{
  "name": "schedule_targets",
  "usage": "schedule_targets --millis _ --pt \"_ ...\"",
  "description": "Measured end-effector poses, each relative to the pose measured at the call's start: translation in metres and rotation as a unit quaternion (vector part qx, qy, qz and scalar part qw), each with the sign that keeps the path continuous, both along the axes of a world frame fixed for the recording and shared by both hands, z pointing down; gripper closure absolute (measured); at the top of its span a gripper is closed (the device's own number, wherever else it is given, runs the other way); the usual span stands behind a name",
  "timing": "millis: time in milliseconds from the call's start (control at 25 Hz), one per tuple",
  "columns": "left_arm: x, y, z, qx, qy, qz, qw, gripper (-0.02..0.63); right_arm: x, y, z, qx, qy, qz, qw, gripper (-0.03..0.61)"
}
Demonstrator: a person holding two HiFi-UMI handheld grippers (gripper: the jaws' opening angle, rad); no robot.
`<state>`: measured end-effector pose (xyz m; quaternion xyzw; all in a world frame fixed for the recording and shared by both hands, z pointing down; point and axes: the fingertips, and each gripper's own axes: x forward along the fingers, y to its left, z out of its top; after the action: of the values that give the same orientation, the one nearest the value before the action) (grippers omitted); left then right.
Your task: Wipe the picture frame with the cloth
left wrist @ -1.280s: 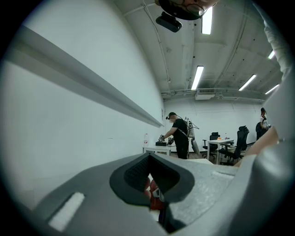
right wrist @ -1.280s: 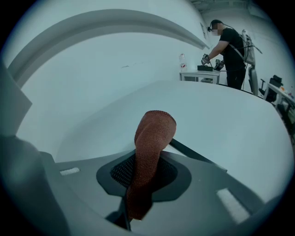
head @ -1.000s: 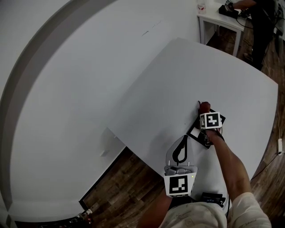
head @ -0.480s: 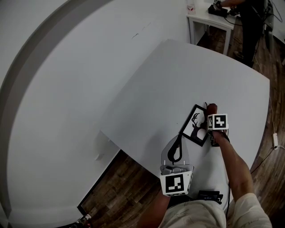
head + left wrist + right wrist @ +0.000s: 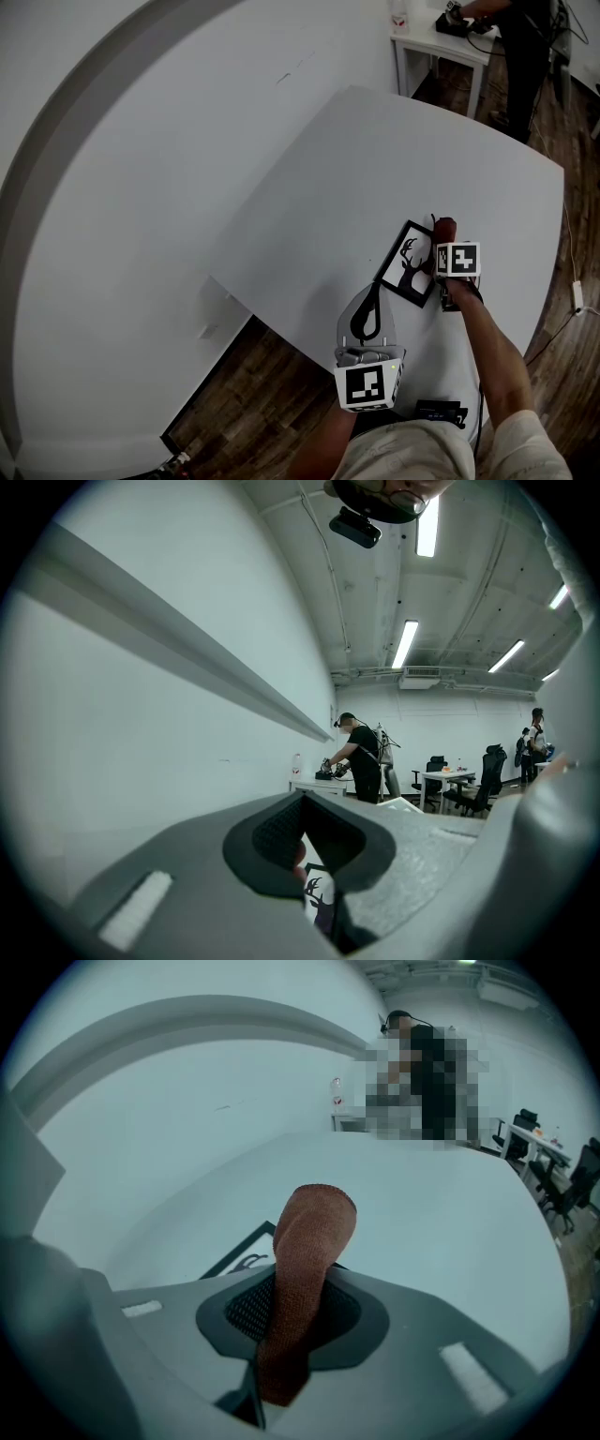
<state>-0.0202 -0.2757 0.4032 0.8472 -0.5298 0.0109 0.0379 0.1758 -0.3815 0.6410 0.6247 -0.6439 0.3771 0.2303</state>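
Note:
A black picture frame (image 5: 409, 266) with a deer silhouette lies flat near the front of the white table (image 5: 412, 159). My right gripper (image 5: 446, 246) hovers at the frame's right edge, shut on a reddish-brown cloth (image 5: 444, 228). In the right gripper view the cloth (image 5: 309, 1241) sticks up out of the jaws, and a corner of the frame (image 5: 239, 1255) shows behind it. My left gripper (image 5: 377, 298) is shut, its tip just short of the frame's near-left corner. The frame (image 5: 319, 897) peeks through the gap in the jaws in the left gripper view.
The table's near-left edge drops to a wooden floor (image 5: 272, 375). A white wall (image 5: 141, 187) runs along the left. Far back stands a small white table (image 5: 441, 42) with a person (image 5: 530, 37) working at it. A black device (image 5: 439, 411) lies by my body.
The right gripper with the cloth has slid to the right off the frame, so the deer picture now shows. The left gripper has stayed in place.

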Motion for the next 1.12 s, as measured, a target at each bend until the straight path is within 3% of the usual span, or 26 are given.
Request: schedule_targets --millis 240,520,600,760,1000,1120 --pt "-0.004 0.000 0.001 0.001 -0.009 -0.004 0.9999 0.614 -0.070 -0.012 -0.019 0.026 -0.060 -0.038 0.997 0.476" --pt "-0.013 -0.001 0.003 0.000 -0.015 -0.015 0.9998 0.614 -0.110 -0.015 0.008 -0.009 -0.072 -0.054 0.996 0.476" --pt "-0.017 -0.001 0.002 0.009 -0.014 -0.019 0.9997 0.614 -0.112 -0.013 0.015 -0.016 -0.070 -0.054 0.996 0.476" --pt "-0.022 -0.001 0.005 -0.011 -0.018 -0.020 0.9996 0.614 -0.104 -0.008 0.022 -0.023 -0.063 -0.047 0.997 0.476" --pt "-0.015 -0.002 0.004 0.015 0.003 -0.016 0.9998 0.614 -0.066 0.006 0.023 -0.030 -0.047 -0.020 0.998 0.476" --pt "-0.012 0.000 0.006 0.005 0.003 -0.010 0.9999 0.614 -0.045 0.015 0.024 -0.029 -0.046 -0.001 0.999 0.476"
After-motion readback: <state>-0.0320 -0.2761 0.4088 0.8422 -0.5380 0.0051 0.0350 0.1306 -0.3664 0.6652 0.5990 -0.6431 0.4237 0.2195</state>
